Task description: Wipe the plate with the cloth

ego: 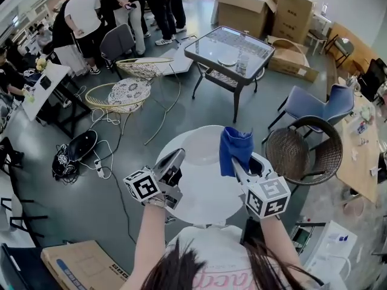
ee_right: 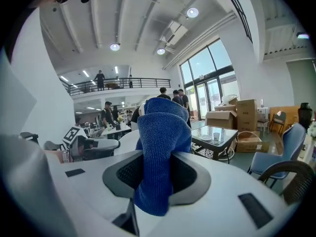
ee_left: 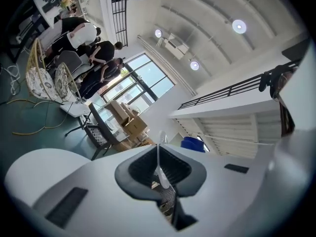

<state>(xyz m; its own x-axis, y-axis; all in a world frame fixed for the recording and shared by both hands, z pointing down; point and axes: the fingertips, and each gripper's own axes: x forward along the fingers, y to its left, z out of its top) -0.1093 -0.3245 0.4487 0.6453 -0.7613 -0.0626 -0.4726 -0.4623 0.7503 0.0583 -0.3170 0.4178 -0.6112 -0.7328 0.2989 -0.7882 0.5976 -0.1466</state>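
A white round plate (ego: 205, 186) is held up in front of me, its face toward the head view. My left gripper (ego: 175, 163) is shut on the plate's left rim. In the left gripper view the rim (ee_left: 158, 158) shows edge-on as a thin white line between the jaws of that gripper (ee_left: 160, 174). My right gripper (ego: 239, 165) is shut on a folded blue cloth (ego: 234, 147), which stands up over the plate's right side. In the right gripper view the cloth (ee_right: 163, 142) fills the gap of the gripper (ee_right: 155, 174), and the left gripper's marker cube (ee_right: 73, 133) is at left.
Beyond the plate stands a black glass-topped table (ego: 230, 50). A wicker chair (ego: 305, 153) and a blue chair (ego: 320, 104) are on the right, with cardboard boxes (ego: 266, 8) behind them. Several people (ego: 127, 5) stand at the back left. Cables (ego: 103, 156) lie on the floor.
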